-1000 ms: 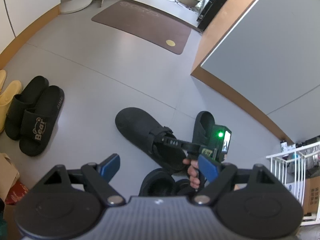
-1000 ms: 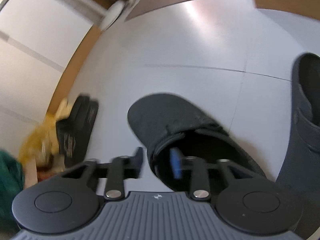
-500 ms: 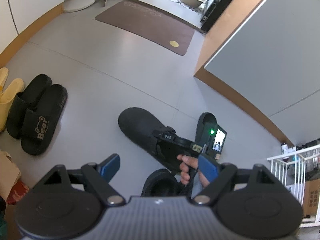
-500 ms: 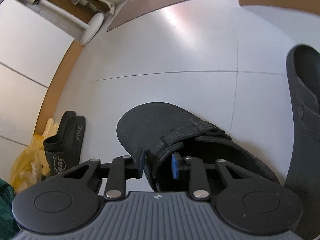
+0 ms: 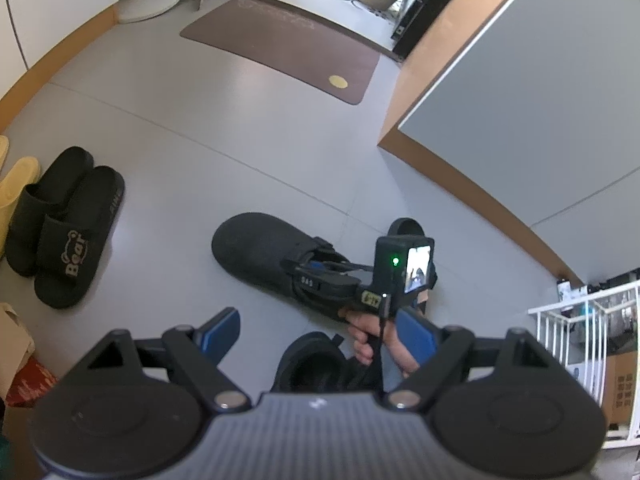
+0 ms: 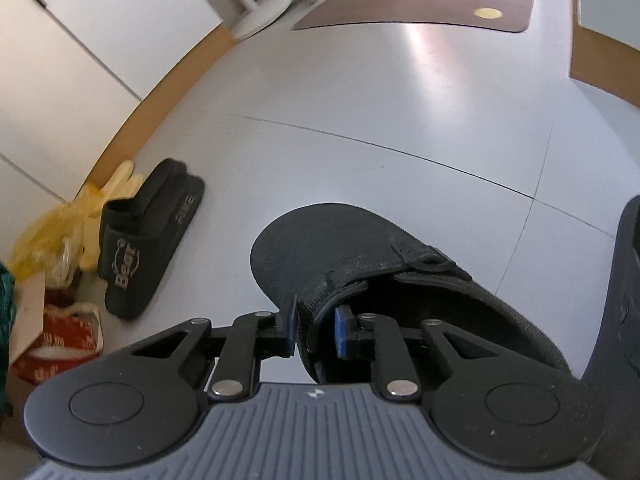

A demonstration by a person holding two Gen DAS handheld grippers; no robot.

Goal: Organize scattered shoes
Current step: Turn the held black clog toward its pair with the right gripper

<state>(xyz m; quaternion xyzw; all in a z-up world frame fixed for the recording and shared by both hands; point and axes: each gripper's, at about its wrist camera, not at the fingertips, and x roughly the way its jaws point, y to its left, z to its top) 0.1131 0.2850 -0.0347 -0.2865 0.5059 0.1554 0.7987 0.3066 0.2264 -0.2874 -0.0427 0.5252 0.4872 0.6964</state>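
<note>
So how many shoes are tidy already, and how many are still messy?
Done: the black Bear slides sit paired by the wall beside the yellow slippers. In hand: the right gripper has pinched the collar of one black clog. Left: lining it up, then the clog under the open, empty left gripper and another dark shoe on the right.

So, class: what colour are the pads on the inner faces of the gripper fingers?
Blue, clearest in the left wrist view on the left gripper's open fingers.

Appearing as a home entryway: slippers (image 5: 64, 228) lying along the wall on grey floor tiles (image 5: 192, 120), brown doormat (image 5: 288, 48) sitting before a doorway.
</note>
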